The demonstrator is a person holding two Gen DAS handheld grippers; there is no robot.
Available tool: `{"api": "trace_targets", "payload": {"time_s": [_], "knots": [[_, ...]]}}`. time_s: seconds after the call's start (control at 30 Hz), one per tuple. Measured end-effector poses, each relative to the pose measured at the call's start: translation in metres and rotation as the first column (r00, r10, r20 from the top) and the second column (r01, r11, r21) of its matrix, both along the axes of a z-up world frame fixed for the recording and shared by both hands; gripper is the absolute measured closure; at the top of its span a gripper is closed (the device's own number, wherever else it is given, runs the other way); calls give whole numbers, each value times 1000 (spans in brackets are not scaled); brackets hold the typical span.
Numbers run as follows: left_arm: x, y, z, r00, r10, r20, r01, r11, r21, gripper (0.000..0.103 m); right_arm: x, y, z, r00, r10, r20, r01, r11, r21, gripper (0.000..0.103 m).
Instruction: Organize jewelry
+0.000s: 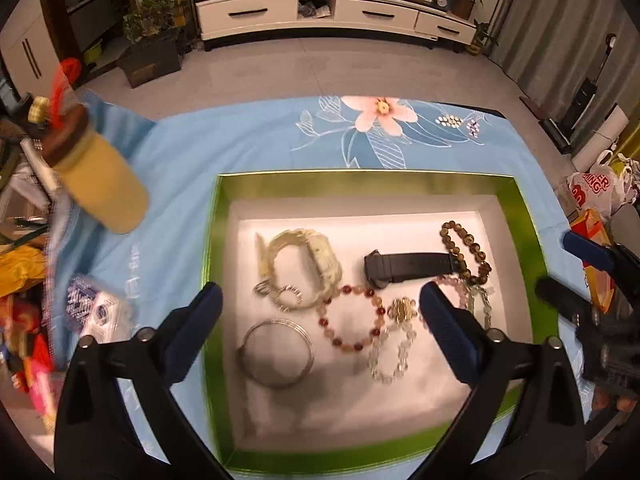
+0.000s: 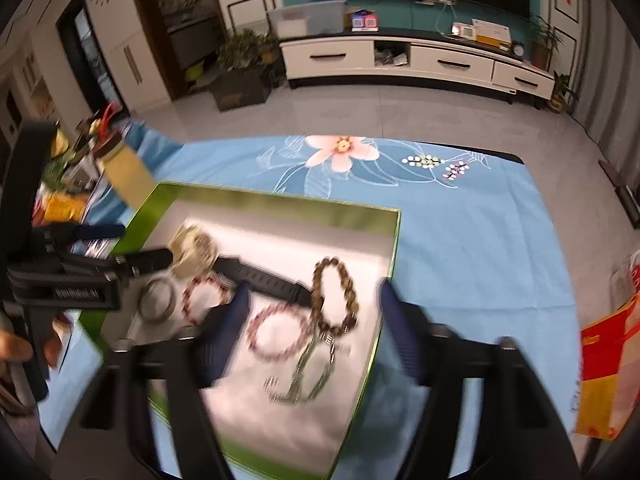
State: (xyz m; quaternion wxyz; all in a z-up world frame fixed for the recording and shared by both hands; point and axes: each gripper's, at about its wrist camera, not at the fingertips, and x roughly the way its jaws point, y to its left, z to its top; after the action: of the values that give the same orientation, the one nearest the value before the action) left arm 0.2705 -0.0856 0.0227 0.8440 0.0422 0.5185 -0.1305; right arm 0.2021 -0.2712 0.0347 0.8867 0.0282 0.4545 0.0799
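A green-rimmed box (image 1: pixel 216 240) with a white floor holds several pieces of jewelry: a cream bangle (image 1: pixel 308 264), a silver bangle (image 1: pixel 276 354), a red bead bracelet (image 1: pixel 352 316), a clear bead bracelet (image 1: pixel 392 352), a black watch strap (image 1: pixel 412 266) and a brown bead bracelet (image 1: pixel 466 252). My left gripper (image 1: pixel 320 304) is open and empty above the box. My right gripper (image 2: pixel 314 300) is open and empty over the box's right side (image 2: pixel 384 300), above a pink bracelet (image 2: pixel 276 332) and the brown bracelet (image 2: pixel 334 296).
The box lies on a blue flowered cloth (image 1: pixel 260 140). A yellow jar with a brown lid (image 1: pixel 100 176) stands left of the box beside clutter. Bags (image 1: pixel 596 188) sit to the right. My right gripper's body (image 1: pixel 600 308) shows at the left view's right edge.
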Motion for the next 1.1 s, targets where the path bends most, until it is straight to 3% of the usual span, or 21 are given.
{"api": "trace_targets", "payload": {"time_s": [0.03, 0.1, 0.2, 0.33, 0.53, 1.1], "knots": [[-4, 2, 7, 1000, 7, 0, -7, 1000, 4, 2, -4, 4, 5, 1000, 8, -8, -8, 1000, -18, 8], [-12, 8, 24, 1000, 21, -17, -21, 1000, 2, 2, -14, 12, 18, 1000, 14, -20, -16, 998, -65, 1], [-25, 10, 45, 999, 32, -31, -31, 999, 26, 2, -22, 21, 35, 998, 4, -57, -10, 994, -113, 1], [-43, 17, 81, 1000, 18, -18, -18, 1000, -20, 2, -33, 29, 66, 997, -23, -78, 13, 993, -119, 1], [-62, 17, 124, 997, 54, 52, -57, 997, 58, 2, -45, 45, 108, 999, -11, -47, 6, 993, -120, 1], [-72, 17, 122, 996, 81, 42, -84, 995, 59, 2, -43, 54, 102, 997, -45, -68, 36, 990, -137, 1]]}}
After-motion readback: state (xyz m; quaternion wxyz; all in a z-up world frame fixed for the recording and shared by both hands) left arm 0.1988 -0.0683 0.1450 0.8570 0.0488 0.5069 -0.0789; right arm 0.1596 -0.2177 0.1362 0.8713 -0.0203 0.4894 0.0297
